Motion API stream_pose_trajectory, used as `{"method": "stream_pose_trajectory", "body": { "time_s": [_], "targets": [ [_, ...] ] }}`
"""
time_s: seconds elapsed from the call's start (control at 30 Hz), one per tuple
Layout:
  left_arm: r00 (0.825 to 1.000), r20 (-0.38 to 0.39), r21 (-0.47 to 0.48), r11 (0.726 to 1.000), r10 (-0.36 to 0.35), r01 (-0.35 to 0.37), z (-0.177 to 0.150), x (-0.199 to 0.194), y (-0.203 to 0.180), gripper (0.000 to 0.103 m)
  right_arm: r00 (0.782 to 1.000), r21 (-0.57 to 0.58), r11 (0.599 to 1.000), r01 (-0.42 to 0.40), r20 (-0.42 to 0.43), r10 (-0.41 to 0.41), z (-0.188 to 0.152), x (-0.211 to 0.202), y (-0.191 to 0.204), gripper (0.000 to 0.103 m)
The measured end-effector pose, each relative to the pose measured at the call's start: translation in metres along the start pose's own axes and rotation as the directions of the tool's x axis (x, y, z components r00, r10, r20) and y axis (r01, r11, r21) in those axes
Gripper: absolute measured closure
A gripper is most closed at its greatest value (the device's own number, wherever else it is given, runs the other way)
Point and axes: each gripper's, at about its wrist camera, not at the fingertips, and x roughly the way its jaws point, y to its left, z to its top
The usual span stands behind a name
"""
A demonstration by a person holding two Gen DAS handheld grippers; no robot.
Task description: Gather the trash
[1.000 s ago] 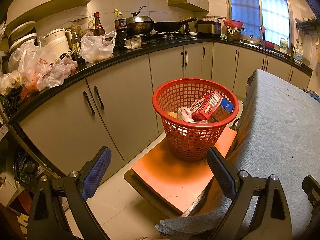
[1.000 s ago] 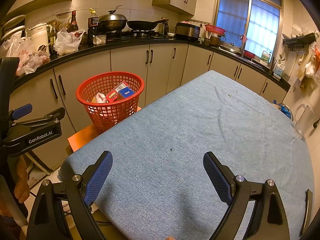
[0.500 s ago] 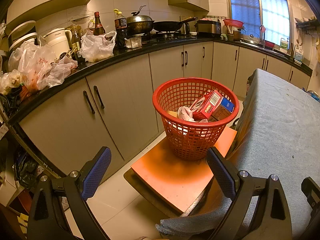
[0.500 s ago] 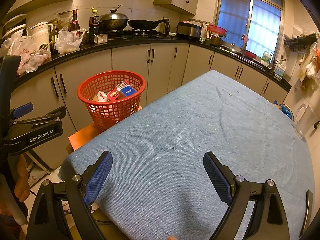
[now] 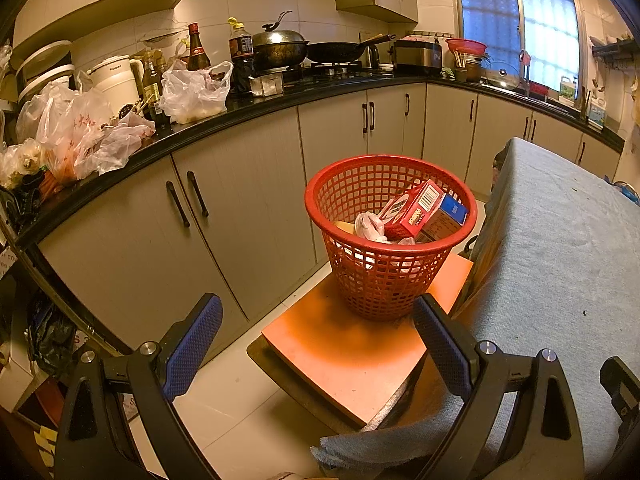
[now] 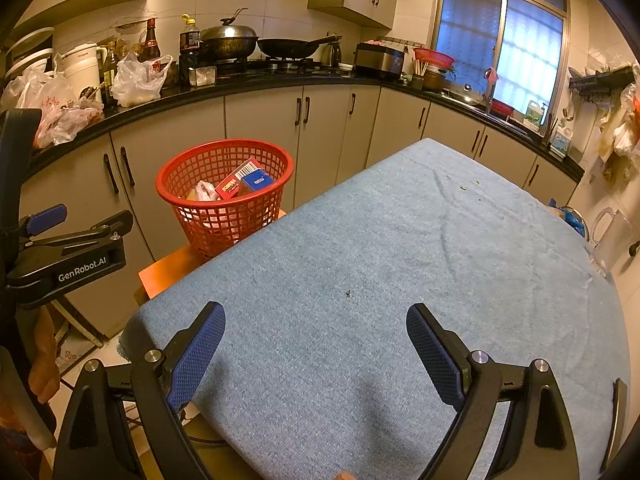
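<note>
Both claws, our left gripper (image 5: 316, 344) and right gripper (image 6: 316, 344), stand wide apart and hold nothing. We see the red lattice basket (image 5: 390, 240), round, with cardboard boxes (image 5: 420, 210) inside, on the orange stool (image 5: 352, 356) beside the table's (image 6: 400, 280) cloth-covered edge.

stool (image 5: 352, 356): red basket (image 5: 384, 280) | table (image 6: 400, 280): blue cloth, crumbs
</note>
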Motion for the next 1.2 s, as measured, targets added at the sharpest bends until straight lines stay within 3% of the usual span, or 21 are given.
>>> {"method": "stream_pose_trajectory", "body": {
  "time_s": [0.57,0.8,1.03,1.2],
  "targets": [
    [0.999,0.032,0.039,0.999,-0.002,0.001,-0.004,-0.035,-0.025,0.008,0.999,0.064,0.998,0.003,0.035,-0.006,-0.013,-0.021,-0.02,0.008],
    [0.998,0.061,0.094,0.995,-0.026,0.02,-0.003,-0.057,-0.055,0.008,0.998,0.102,0.995,0.016,0.054,-0.022,-0.024,-0.036,-0.037,0.008],
    [0.992,0.067,0.183,0.979,-0.107,0.094,-0.002,-0.07,-0.105,0.008,0.995,0.19,0.979,0.074,0.047,-0.085,-0.043,-0.05,-0.078,0.007],
    [0.974,0.036,0.273,0.94,-0.222,0.204,0.0,-0.078,-0.165,0.008,0.983,0.278,0.945,0.171,0.019,-0.183,-0.061,-0.064,-0.127,0.005]
  ]
}}
